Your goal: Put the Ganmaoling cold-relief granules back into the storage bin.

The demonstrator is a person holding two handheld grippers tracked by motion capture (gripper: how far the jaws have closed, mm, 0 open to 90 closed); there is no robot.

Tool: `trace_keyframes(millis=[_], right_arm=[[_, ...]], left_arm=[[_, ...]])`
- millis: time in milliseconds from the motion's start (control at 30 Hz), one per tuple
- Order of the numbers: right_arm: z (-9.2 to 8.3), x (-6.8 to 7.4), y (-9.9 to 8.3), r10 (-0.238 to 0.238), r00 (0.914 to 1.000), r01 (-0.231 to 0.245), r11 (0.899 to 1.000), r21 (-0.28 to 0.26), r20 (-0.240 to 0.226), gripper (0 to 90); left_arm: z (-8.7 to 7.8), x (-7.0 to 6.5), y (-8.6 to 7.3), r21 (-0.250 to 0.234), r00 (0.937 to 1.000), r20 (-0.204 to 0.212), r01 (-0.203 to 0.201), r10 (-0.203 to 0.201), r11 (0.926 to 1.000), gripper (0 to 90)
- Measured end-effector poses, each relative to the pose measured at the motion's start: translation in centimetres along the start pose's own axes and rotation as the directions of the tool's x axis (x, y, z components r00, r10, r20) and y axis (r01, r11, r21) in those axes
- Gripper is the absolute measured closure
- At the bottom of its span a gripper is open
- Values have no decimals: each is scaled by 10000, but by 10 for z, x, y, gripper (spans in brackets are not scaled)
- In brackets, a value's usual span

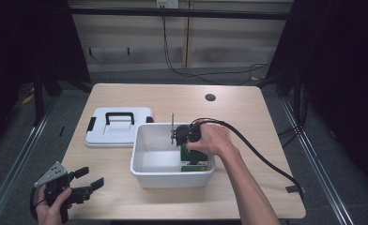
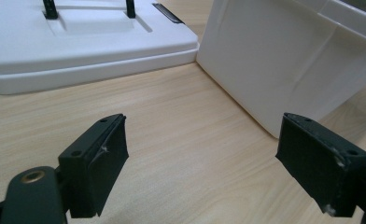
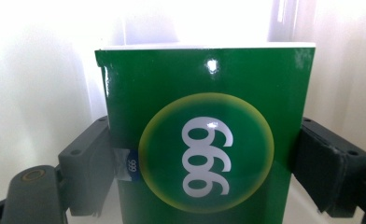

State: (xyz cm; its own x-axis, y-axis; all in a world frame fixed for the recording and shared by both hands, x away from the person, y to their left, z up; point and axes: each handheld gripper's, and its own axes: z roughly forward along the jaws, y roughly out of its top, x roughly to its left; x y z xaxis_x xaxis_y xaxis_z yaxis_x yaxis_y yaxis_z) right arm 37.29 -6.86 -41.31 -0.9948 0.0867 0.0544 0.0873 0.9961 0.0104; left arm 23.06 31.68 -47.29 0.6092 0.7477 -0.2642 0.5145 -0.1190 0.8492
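Resting at the near left corner of the wooden surface (image 1: 248, 108), the left gripper (image 1: 89, 182) is held in the person's left hand (image 1: 50, 206), its jaws spread wide apart with nothing between them. In the left gripper view they point toward the white lid (image 2: 78, 51) and the outer wall of the white bin (image 2: 284, 60). The lid, with its black handle (image 1: 119, 116), lies flat on the surface just left of the bin (image 1: 170, 176), touching its corner. Farther right, the right hand (image 1: 215, 139) reaches down into the bin, holding the right gripper (image 1: 194, 158) at the bin's right end. In the right gripper view its jaws press against both sides of a green box (image 3: 204, 135) marked "999" in a yellow-rimmed circle, the box standing close to the bin's white inner wall. A black cable (image 1: 262, 157) trails from this gripper toward the surface's right edge.
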Motion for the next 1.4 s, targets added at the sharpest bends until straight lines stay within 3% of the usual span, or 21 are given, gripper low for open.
trace_keyframes(millis=[300,467,1100,1333,1400], right_arm=[[4,2,0,44,10000,-44,10000,-5,13,136],[5,-2,0,306,9991,-307,9995,-33,-308,126],[-6,-2,-7,424,9987,-427,9991,-75,-291,129],[-22,-2,-15,697,9976,-699,9966,-445,-54,139],[-26,-1,-18,838,9964,-842,9932,-806,-89,136]], left_arm=[[0,0,0,14,10000,17,-35,35,10000,159],[1,0,0,14,10000,31,21,-21,10000,159],[1,0,0,6,10000,87,-24,23,10000,159],[1,-1,0,6,9999,124,-115,115,9999,159],[1,-1,0,25,9999,121,-86,86,10000,159]])
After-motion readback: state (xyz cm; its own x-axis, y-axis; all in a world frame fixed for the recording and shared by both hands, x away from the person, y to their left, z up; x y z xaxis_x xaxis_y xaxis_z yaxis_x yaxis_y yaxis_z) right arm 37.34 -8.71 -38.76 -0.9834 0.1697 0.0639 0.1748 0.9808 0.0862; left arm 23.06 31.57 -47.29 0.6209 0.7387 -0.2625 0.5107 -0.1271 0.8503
